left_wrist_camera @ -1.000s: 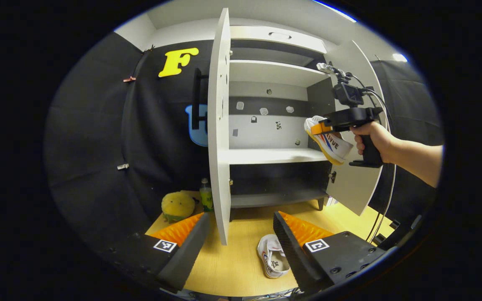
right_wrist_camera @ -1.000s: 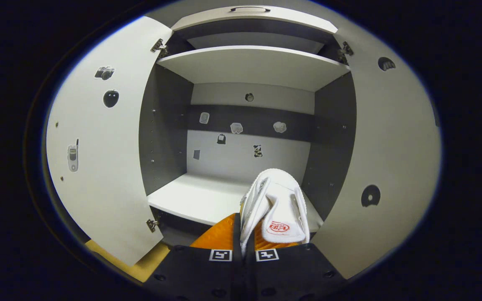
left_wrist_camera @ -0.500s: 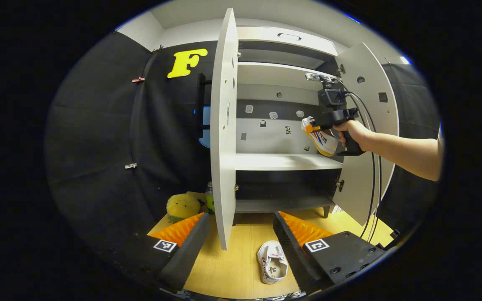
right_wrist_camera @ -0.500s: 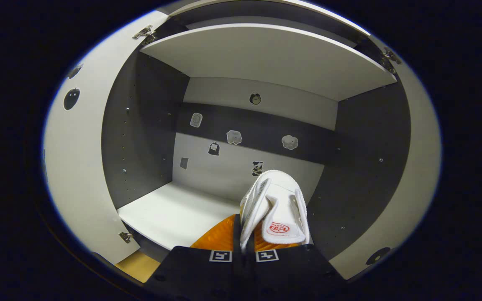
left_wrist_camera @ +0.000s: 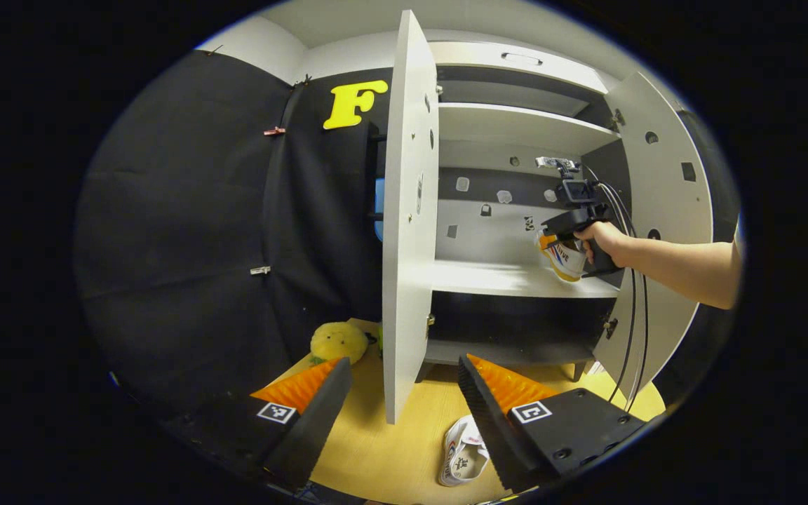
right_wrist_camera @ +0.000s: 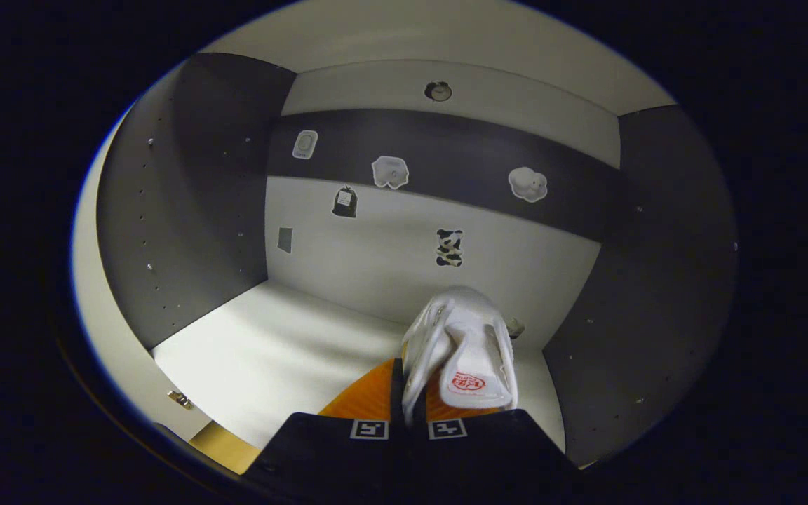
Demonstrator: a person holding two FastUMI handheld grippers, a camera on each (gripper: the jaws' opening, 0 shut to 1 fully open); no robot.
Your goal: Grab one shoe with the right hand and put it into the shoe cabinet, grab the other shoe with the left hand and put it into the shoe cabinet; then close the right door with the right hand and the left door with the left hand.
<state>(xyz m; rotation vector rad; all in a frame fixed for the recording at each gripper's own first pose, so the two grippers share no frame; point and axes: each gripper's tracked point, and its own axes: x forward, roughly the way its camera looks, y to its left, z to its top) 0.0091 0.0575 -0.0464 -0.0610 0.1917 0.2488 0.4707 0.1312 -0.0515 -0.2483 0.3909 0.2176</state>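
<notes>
At the bottom of the left gripper view the left gripper (left_wrist_camera: 404, 400) hangs with its jaws wide apart, the second shoe (left_wrist_camera: 463, 459) lying on the wooden floor (left_wrist_camera: 390, 449) between them at lower centre. Farther off at centre right, the right gripper (left_wrist_camera: 553, 235) holds the first shoe (left_wrist_camera: 564, 258) inside the shoe cabinet (left_wrist_camera: 516, 126), just above the middle shelf (left_wrist_camera: 488, 277). In the right gripper view the jaws are clamped on that shoe's side wall at bottom centre, its toe pointing toward the back panel (right_wrist_camera: 390, 245).
</notes>
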